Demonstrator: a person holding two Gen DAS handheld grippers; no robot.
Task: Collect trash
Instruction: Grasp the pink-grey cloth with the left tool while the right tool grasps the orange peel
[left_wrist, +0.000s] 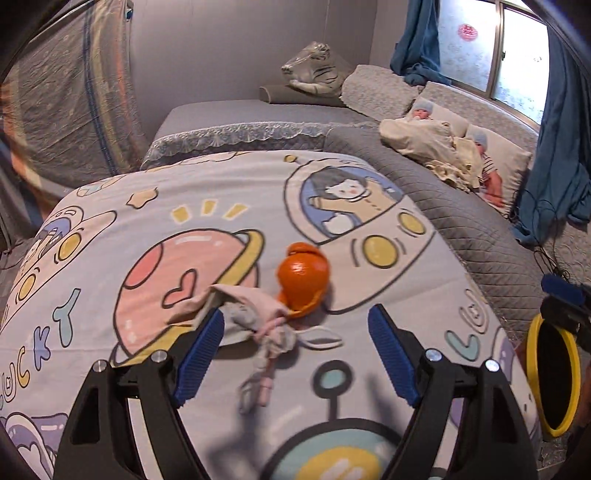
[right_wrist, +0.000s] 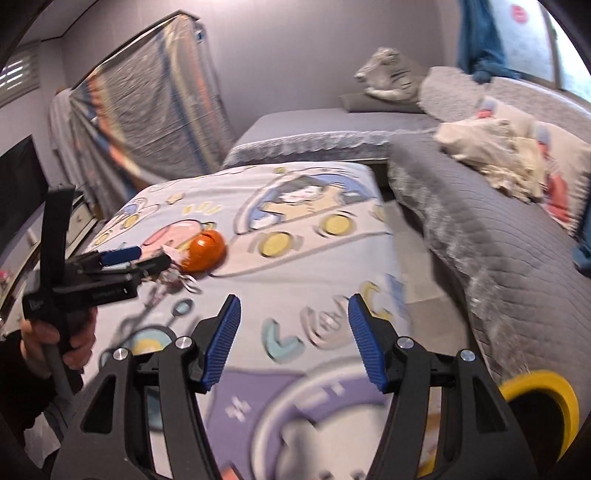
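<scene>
An orange peel (left_wrist: 303, 280) lies on the cartoon-print bedspread (left_wrist: 147, 221), touching a crumpled pink face mask (left_wrist: 255, 314) with loose ear loops. My left gripper (left_wrist: 295, 321) is open just above the bedspread, its blue pads either side of the mask, the peel just beyond the tips. In the right wrist view the left gripper (right_wrist: 144, 260) shows at the left next to the peel (right_wrist: 205, 251). My right gripper (right_wrist: 293, 310) is open and empty above the bedspread (right_wrist: 314, 258), near its front right part. A yellow-rimmed bin (right_wrist: 543, 406) sits at the lower right.
The yellow-rimmed bin (left_wrist: 550, 373) stands beside the bed's right edge. A grey quilted cushion (left_wrist: 461, 221) borders the bedspread on the right, with dolls and cream cloth (left_wrist: 436, 144) beyond. A wrapped plush toy (left_wrist: 314, 66) sits at the far wall. Blue curtains (left_wrist: 554, 166) hang at the right.
</scene>
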